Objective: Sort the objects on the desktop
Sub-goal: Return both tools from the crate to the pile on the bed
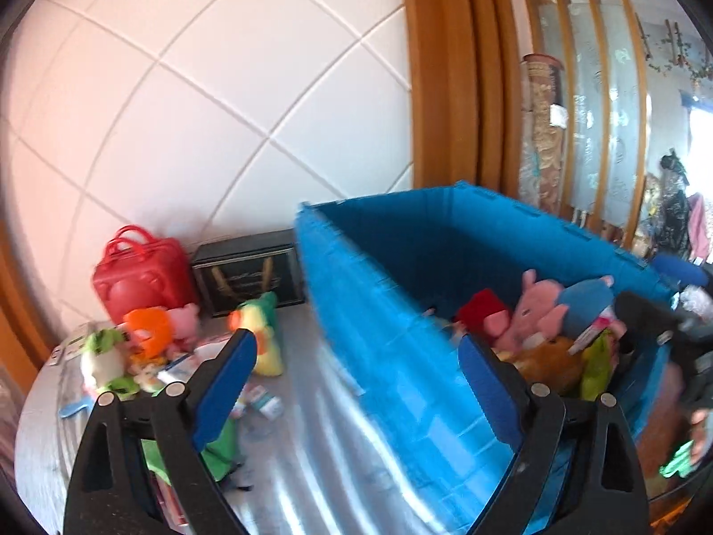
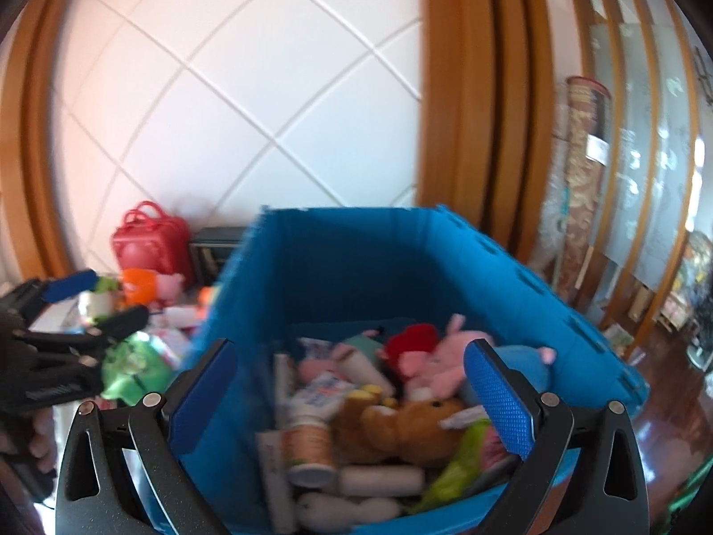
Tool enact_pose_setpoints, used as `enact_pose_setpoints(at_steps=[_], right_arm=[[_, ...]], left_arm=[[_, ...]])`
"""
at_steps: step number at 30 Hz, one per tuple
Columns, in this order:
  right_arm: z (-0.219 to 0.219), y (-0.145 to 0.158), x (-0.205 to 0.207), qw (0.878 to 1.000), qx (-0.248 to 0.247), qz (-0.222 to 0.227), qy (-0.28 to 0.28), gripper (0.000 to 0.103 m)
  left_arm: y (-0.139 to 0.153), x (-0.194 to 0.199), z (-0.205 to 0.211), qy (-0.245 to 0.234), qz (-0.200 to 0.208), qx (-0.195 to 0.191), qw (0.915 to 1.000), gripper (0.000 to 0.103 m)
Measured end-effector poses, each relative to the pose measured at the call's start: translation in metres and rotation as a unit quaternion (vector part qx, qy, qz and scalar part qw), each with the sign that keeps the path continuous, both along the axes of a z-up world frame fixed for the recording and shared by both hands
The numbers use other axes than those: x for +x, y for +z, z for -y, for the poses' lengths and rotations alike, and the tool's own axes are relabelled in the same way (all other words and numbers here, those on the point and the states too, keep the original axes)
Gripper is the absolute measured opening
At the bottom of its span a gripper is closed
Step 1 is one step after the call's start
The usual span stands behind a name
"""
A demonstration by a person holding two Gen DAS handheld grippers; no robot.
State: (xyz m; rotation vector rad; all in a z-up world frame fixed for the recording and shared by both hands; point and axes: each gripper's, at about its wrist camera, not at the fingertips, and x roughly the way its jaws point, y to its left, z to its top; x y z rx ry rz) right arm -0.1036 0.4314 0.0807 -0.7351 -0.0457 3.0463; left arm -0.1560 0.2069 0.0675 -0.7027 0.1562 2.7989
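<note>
A blue plastic bin (image 2: 356, 245) holds several items: a pink pig plush (image 2: 450, 347), a brown bear plush (image 2: 410, 428) and a bottle (image 2: 309, 446). My right gripper (image 2: 352, 347) hangs open over the bin's near end with nothing between its pads. My left gripper (image 1: 356, 339) is open too and grips nothing. It sits left of the bin (image 1: 379, 312), above the grey table (image 1: 312, 446). It also shows at the left of the right wrist view as the left gripper (image 2: 107, 301). Loose toys lie beyond it: a yellow-green plush (image 1: 263, 330), an orange toy (image 1: 149, 325) and a white-green plush (image 1: 104, 356).
A red handbag (image 1: 142, 272) and a black box (image 1: 249, 272) stand at the back against the white tiled wall. A green bag (image 1: 223, 450) lies under the left finger. Wooden door frames and a glass cabinet stand to the right, beyond the bin.
</note>
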Motion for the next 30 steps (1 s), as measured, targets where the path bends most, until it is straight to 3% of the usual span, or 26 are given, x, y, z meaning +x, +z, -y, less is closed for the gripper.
enact_pose_setpoints(at_steps=[8,14,17,23,30], right_arm=[[0.099,0.020,-0.001,0.997,-0.017,-0.014,0.074,0.103],[0.174,0.006,-0.021,0.993,-0.010,0.006,0.117,0.103],[0.209,-0.017,-0.043,0.990,-0.016,0.035,0.135,0.103],[0.252,-0.081,-0.090,0.983,-0.018,0.120,0.139,0.103],[0.267,-0.148,-0.130,0.973,-0.015,0.198,0.114,0.103]], left_arm=[[-0.028,0.002,0.103,0.052,0.026,-0.011,0.9983,0.093],[-0.066,-0.003,0.191,0.116,0.059,-0.032,0.9910,0.093],[-0.092,-0.005,0.237,0.152,0.089,-0.041,0.9835,0.093],[-0.152,-0.012,0.323,0.219,0.159,-0.055,0.9610,0.093],[-0.204,-0.018,0.391,0.274,0.212,-0.044,0.9371,0.093]])
